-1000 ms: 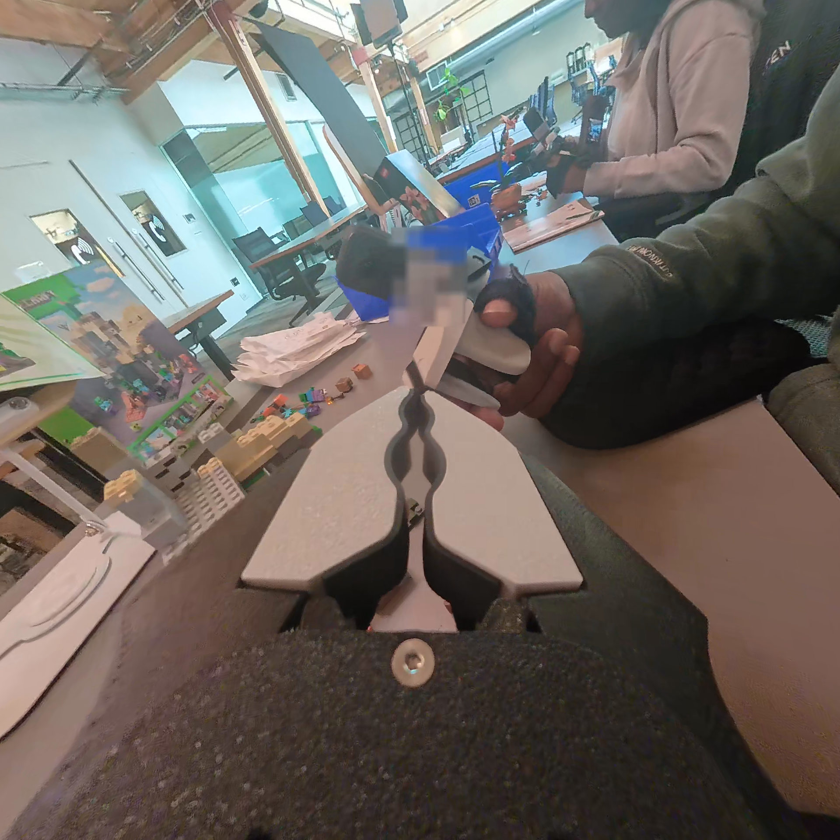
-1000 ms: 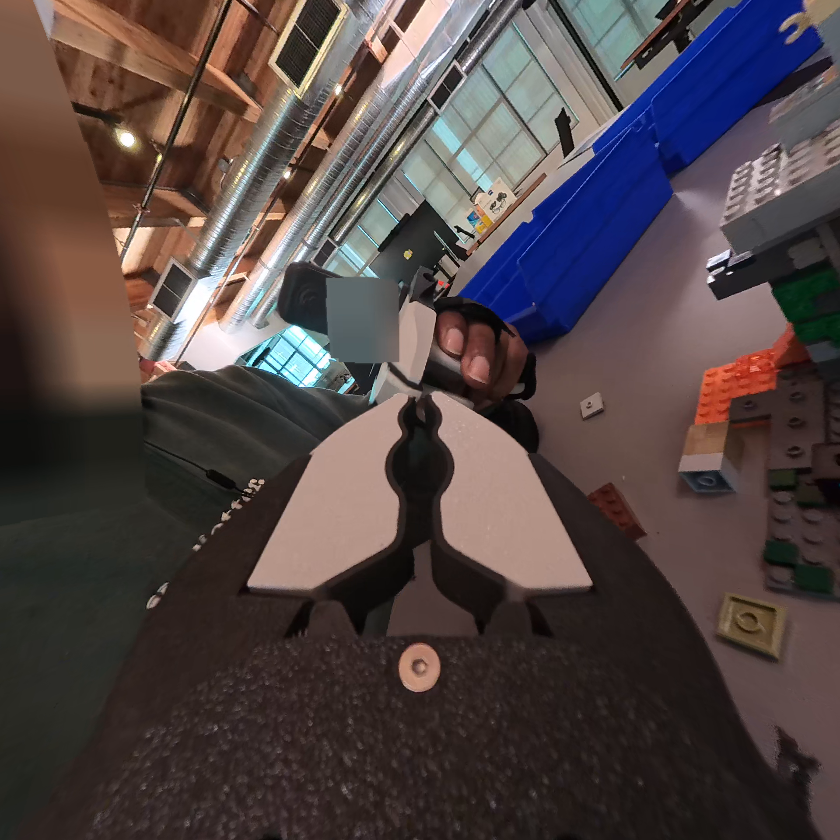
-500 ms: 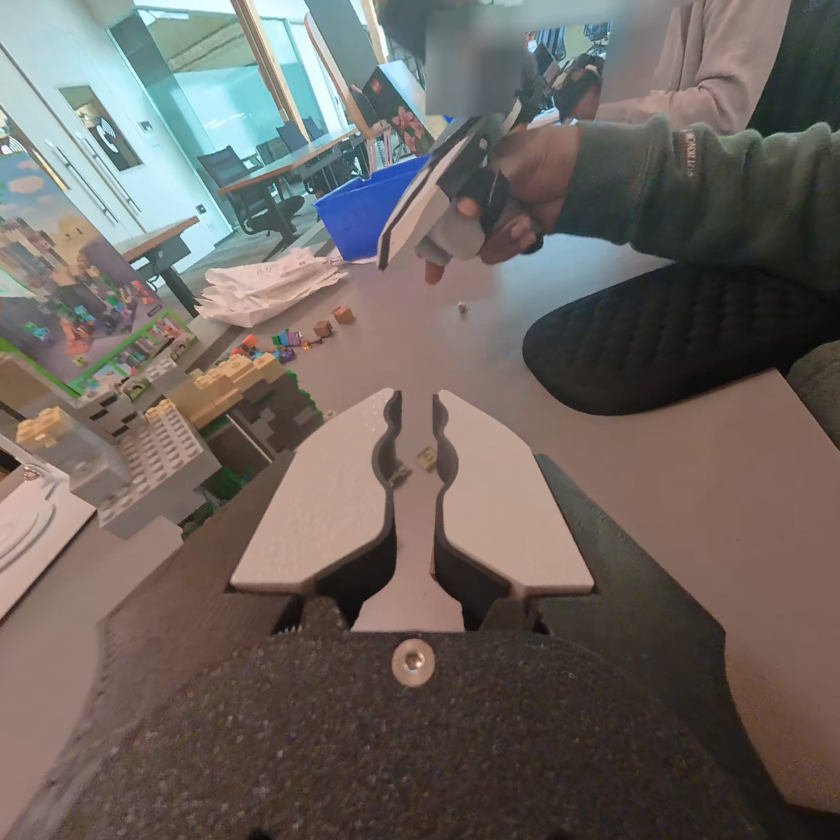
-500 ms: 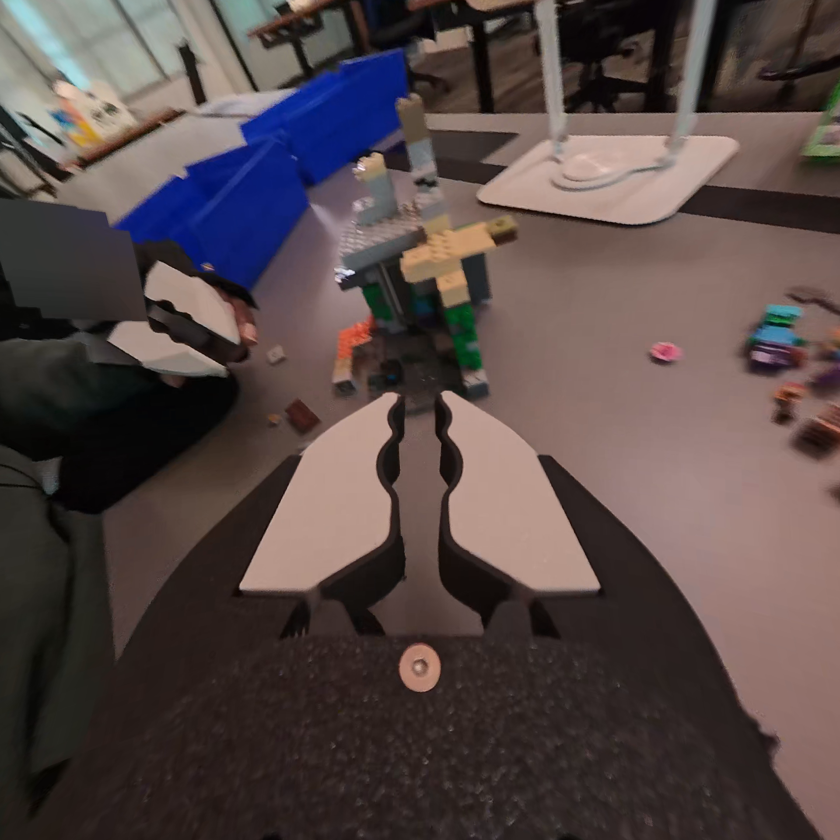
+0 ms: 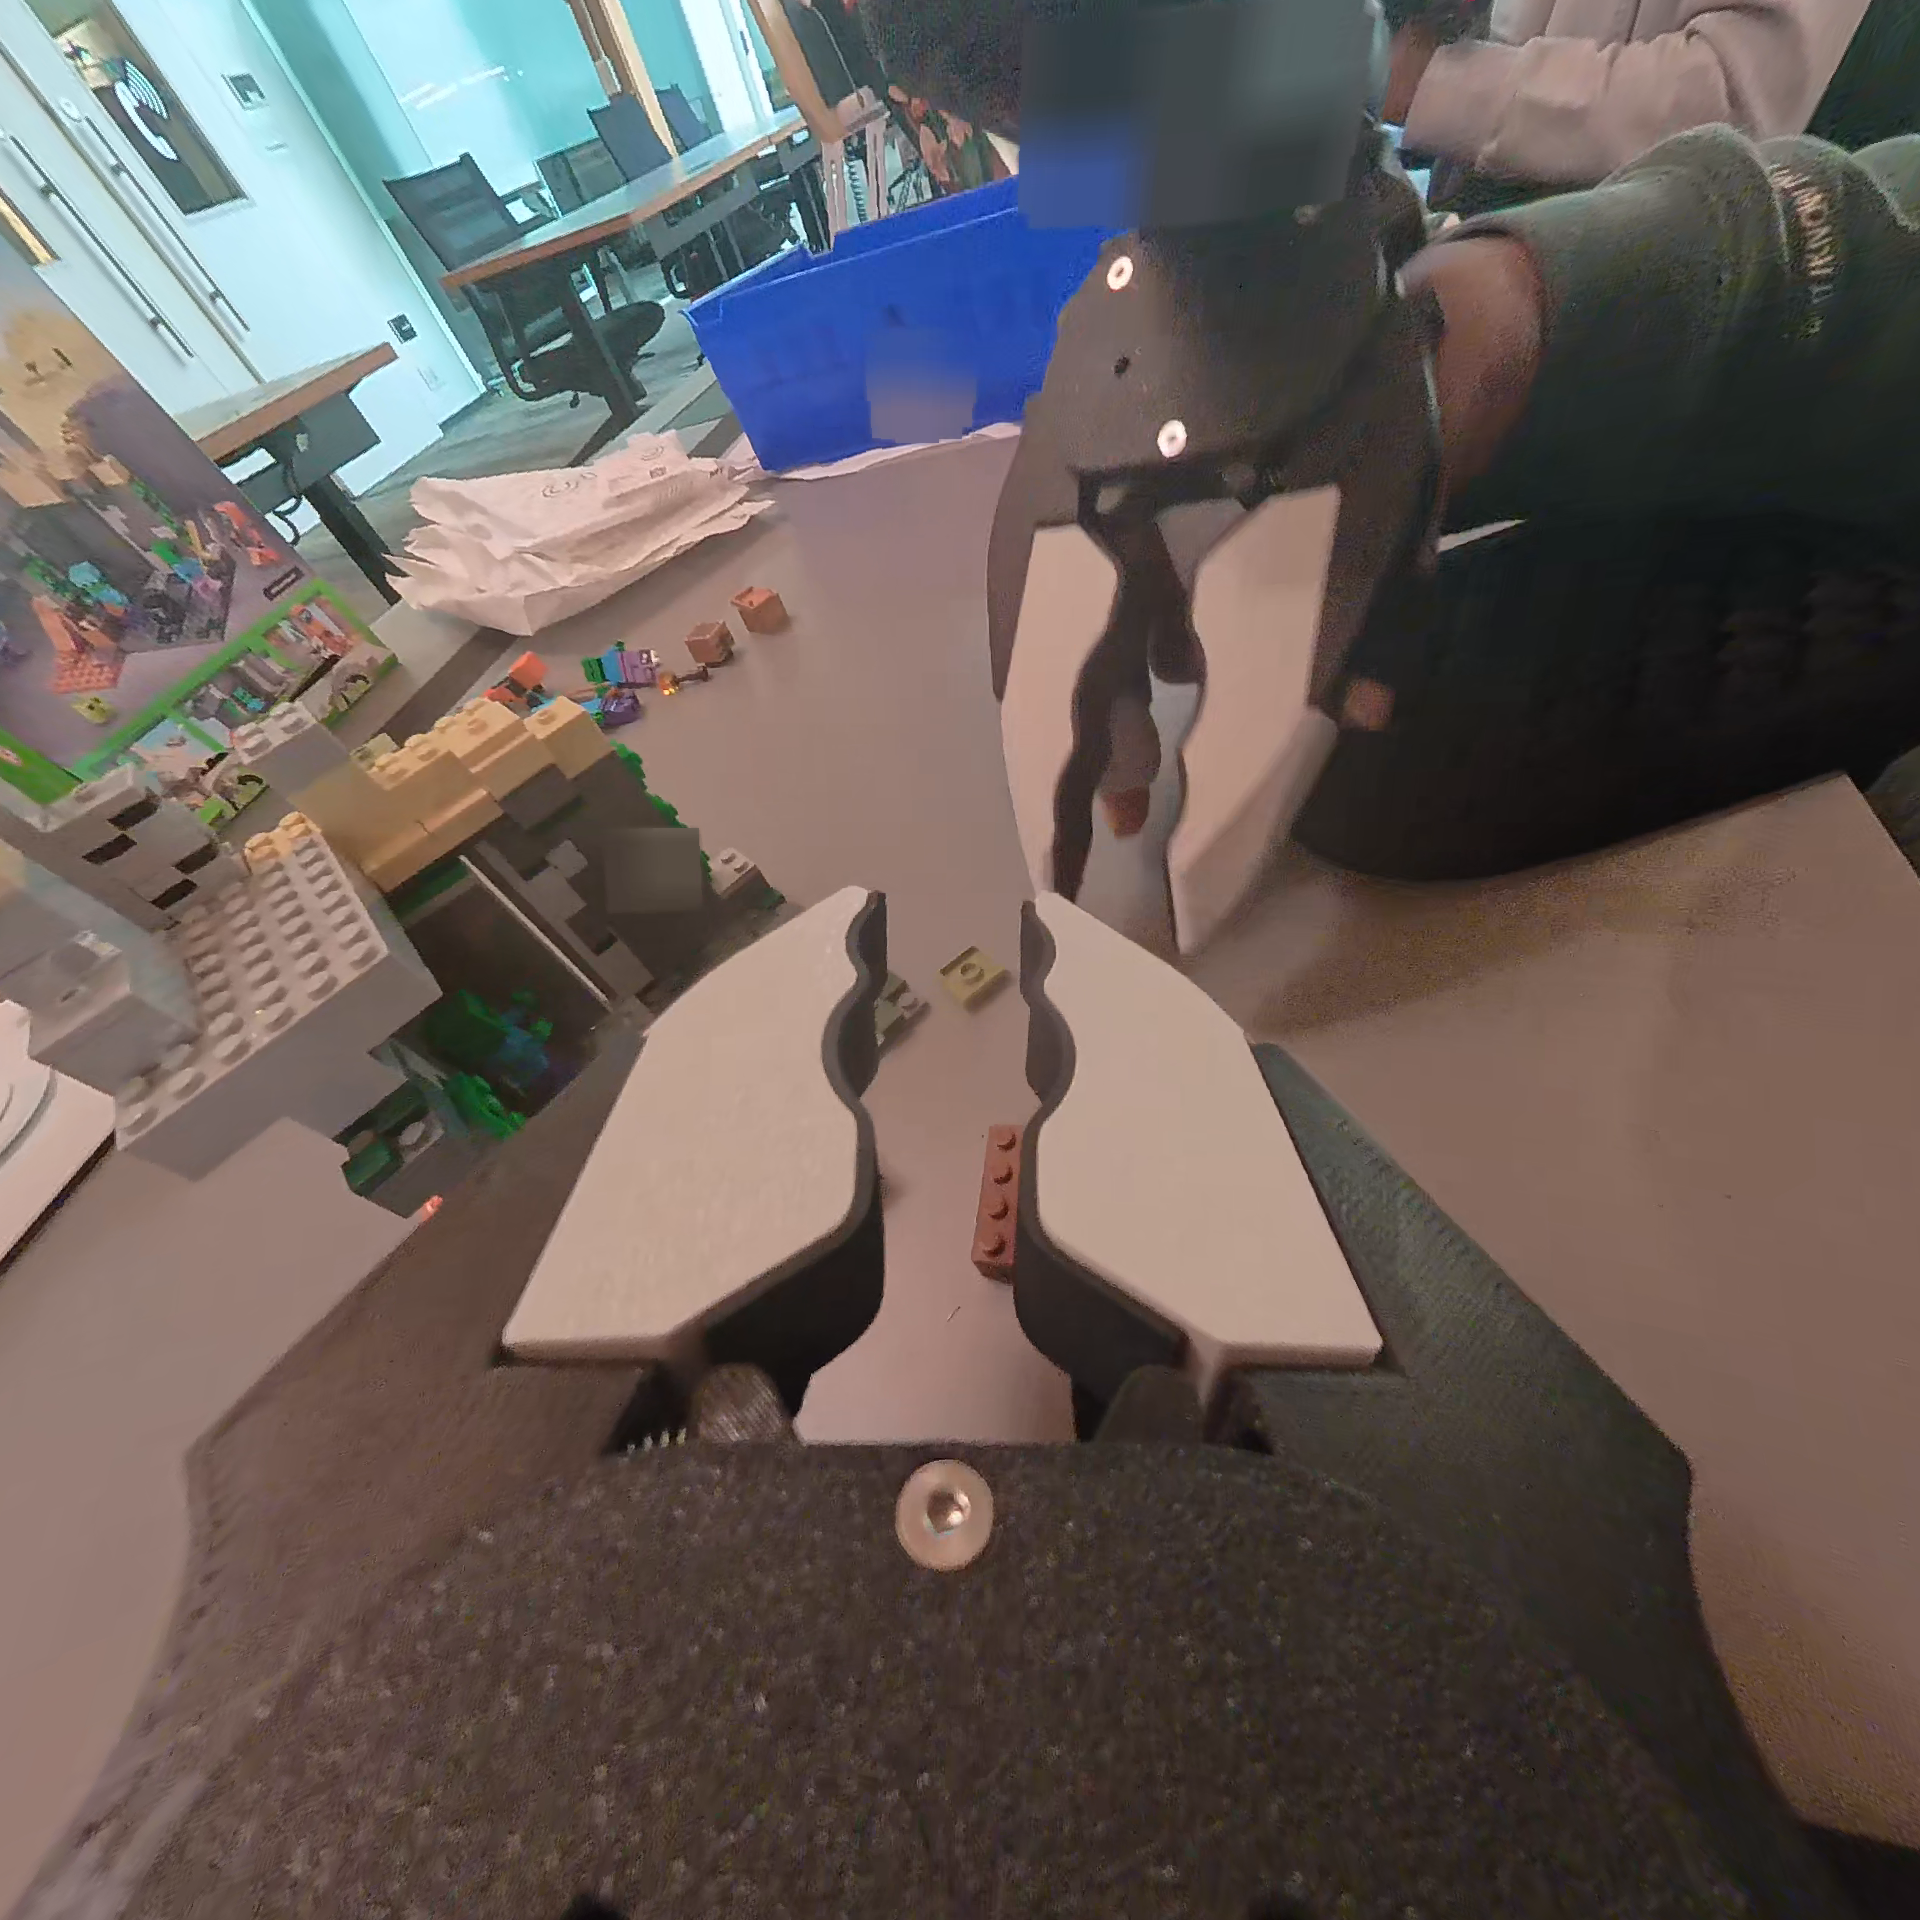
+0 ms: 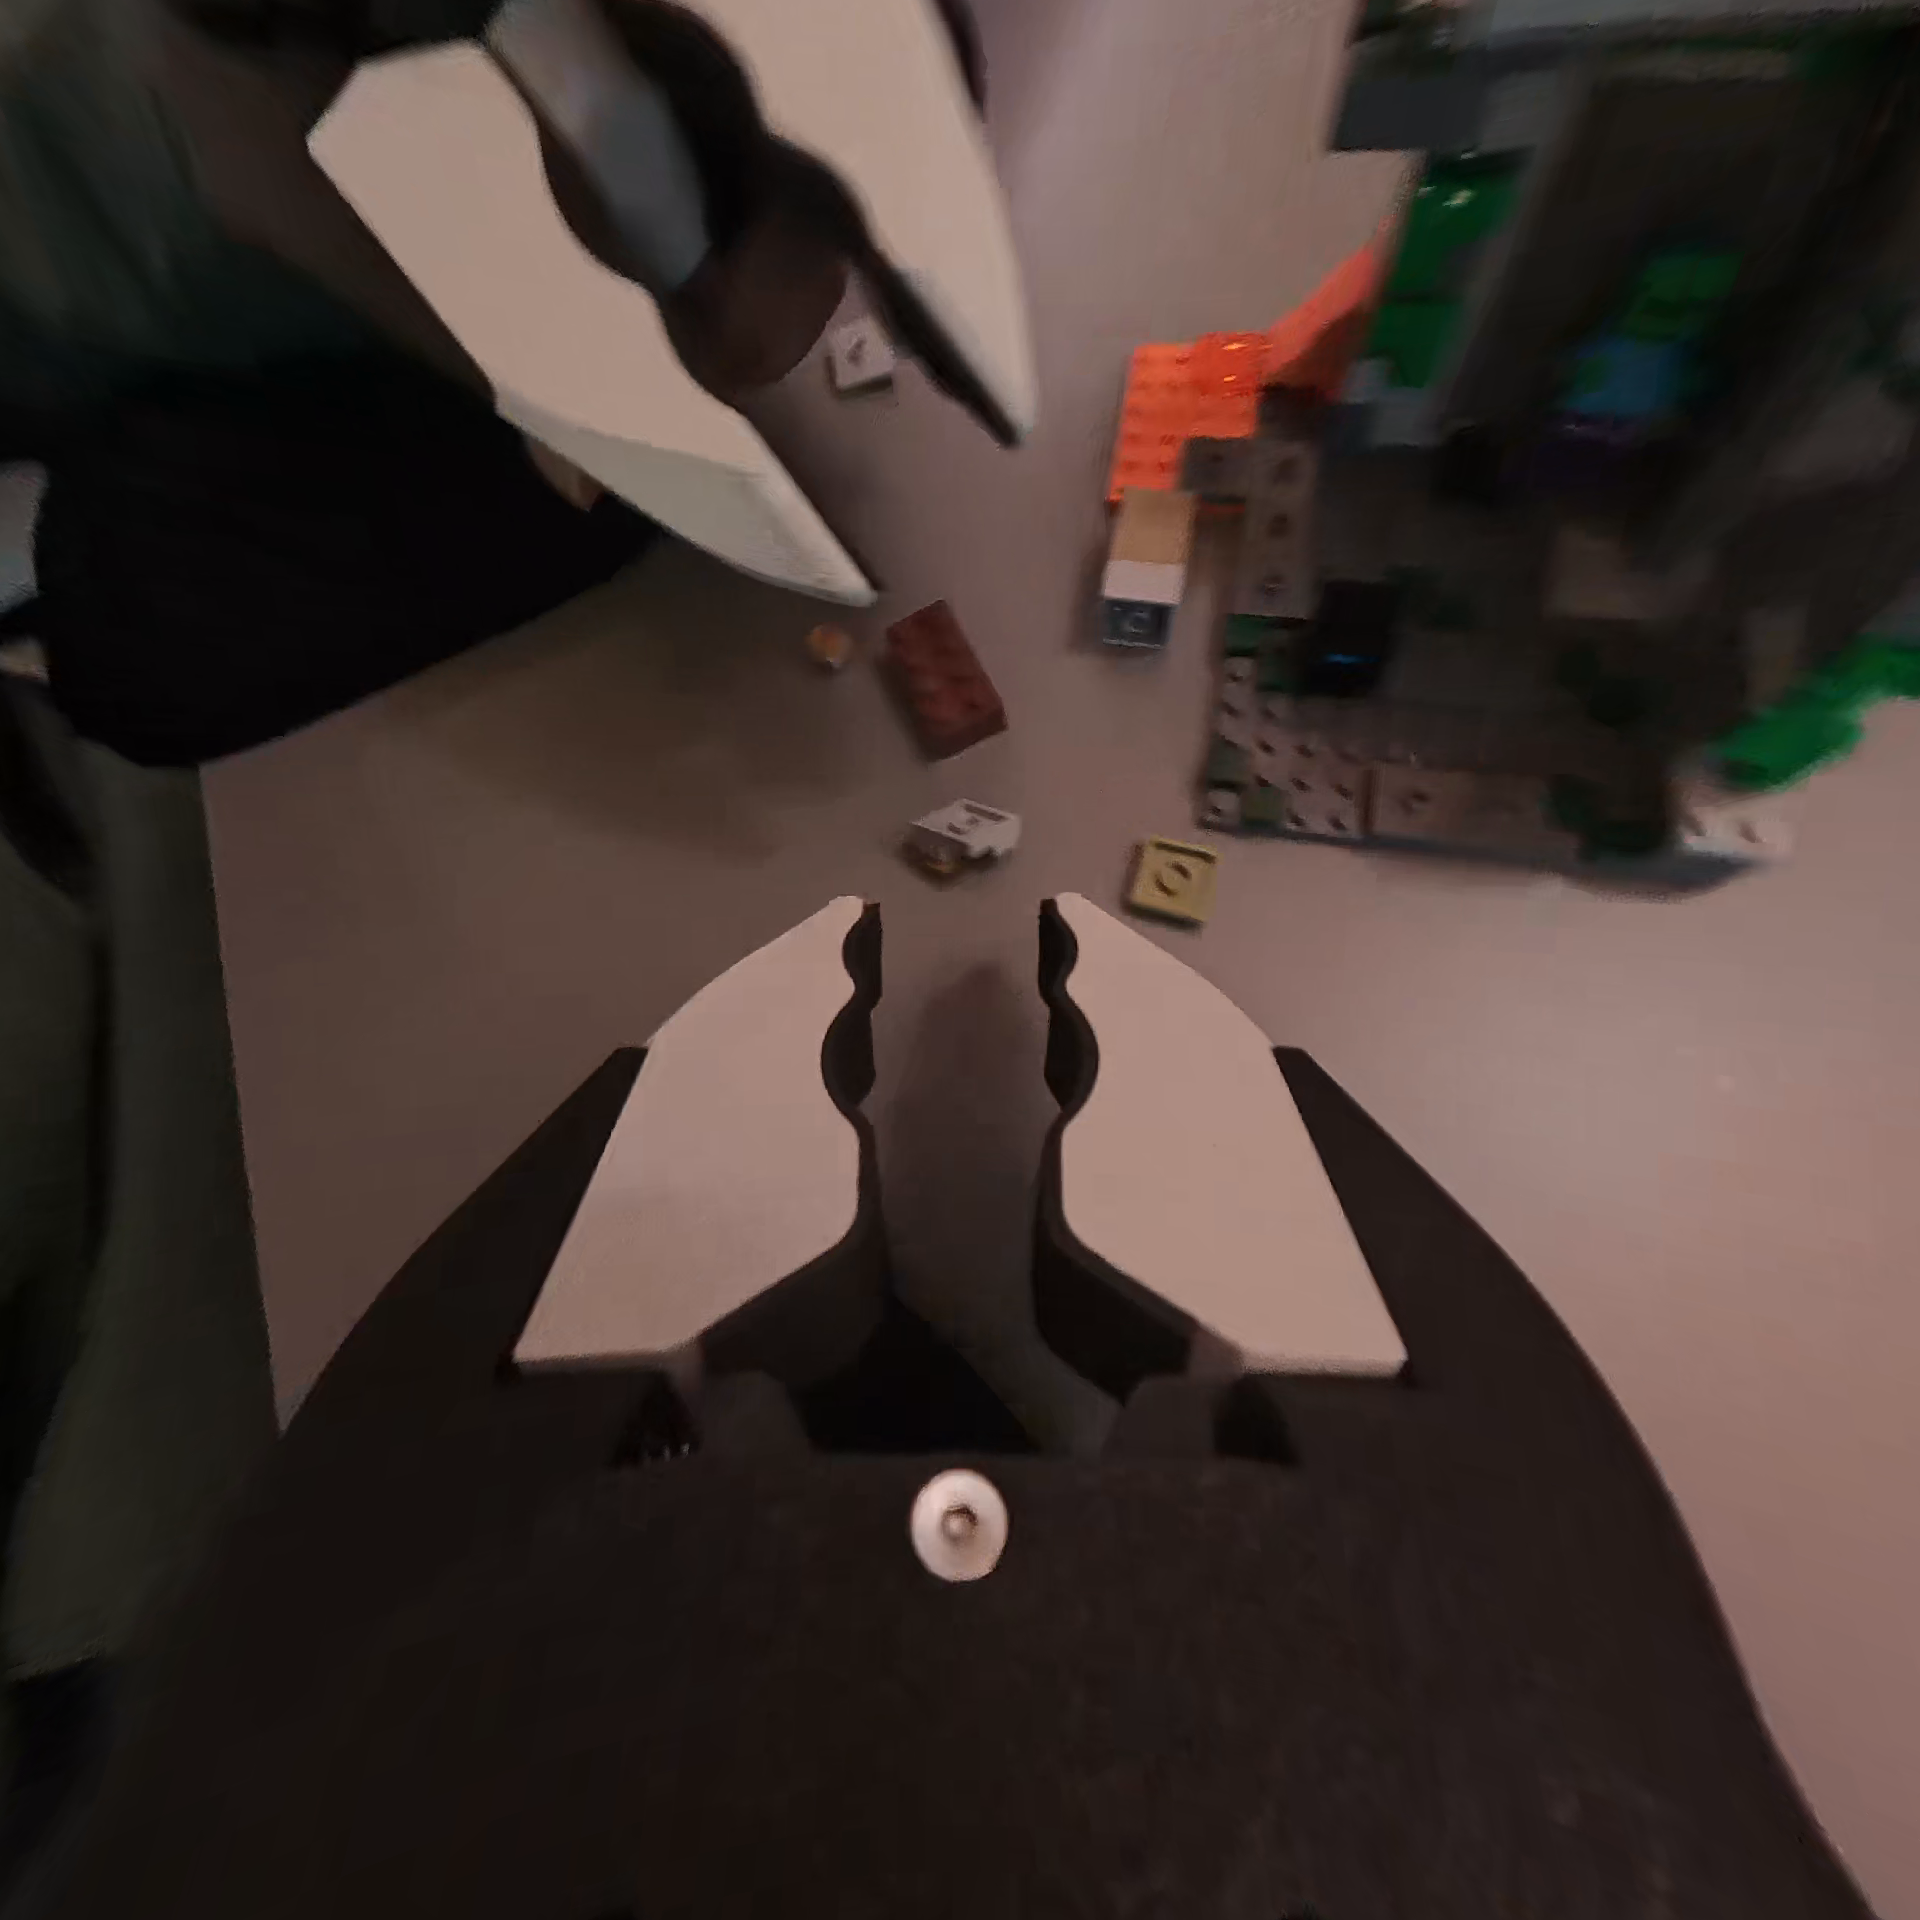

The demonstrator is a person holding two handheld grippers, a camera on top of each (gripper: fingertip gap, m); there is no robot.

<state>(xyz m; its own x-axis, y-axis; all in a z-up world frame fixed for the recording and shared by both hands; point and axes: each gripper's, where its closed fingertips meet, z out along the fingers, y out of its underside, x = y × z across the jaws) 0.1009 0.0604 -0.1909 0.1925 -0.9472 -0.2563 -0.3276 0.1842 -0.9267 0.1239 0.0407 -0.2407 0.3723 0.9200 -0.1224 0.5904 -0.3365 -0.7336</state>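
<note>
Over the grey worktop we held our left gripper low, jaws apart and empty, a brown brick lying between them. Our right gripper tilted downward, jaws parted, near a dark-red brick. Only the left view showed the blue bin; writing stayed illegible.

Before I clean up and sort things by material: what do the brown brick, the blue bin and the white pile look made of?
Brown brick: hard moulded plastic, studs on top, slight sheen. Blue bin: rigid plastic, smooth glossy walls. White pile: probably paper or thin bags, creased and matte.
</note>
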